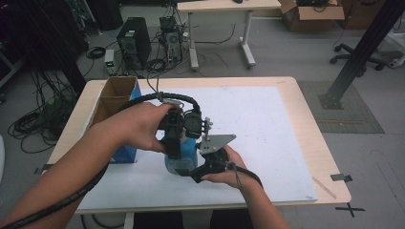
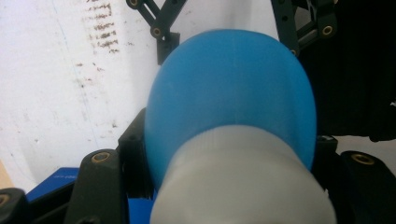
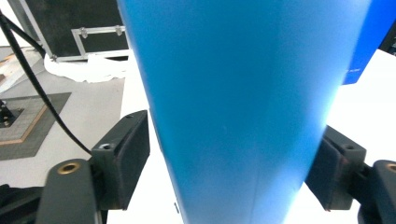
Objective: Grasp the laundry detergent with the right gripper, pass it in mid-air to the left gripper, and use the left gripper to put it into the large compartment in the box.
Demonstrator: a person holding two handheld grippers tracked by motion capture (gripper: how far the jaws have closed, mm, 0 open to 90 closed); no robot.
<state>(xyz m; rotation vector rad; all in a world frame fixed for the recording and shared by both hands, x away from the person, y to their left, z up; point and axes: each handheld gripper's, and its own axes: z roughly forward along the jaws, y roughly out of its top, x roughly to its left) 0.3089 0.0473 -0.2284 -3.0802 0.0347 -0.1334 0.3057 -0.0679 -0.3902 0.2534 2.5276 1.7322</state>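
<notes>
Bottle: blue, upright on desk (contents unseen).
Left gripper: jaws clamp its neck.
Right gripper: jaws apart, flanking its body, left pad clear of it.
Box: open, beside bottle.

Translucent blue plastic bottle, matt white cap.

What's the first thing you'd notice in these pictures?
A blue bottle near the front middle of the white table, with both grippers on it. The left gripper pinches it from above by its pale cap, and the right gripper has its jaws around the body. Behind stands an open cardboard box.
</notes>
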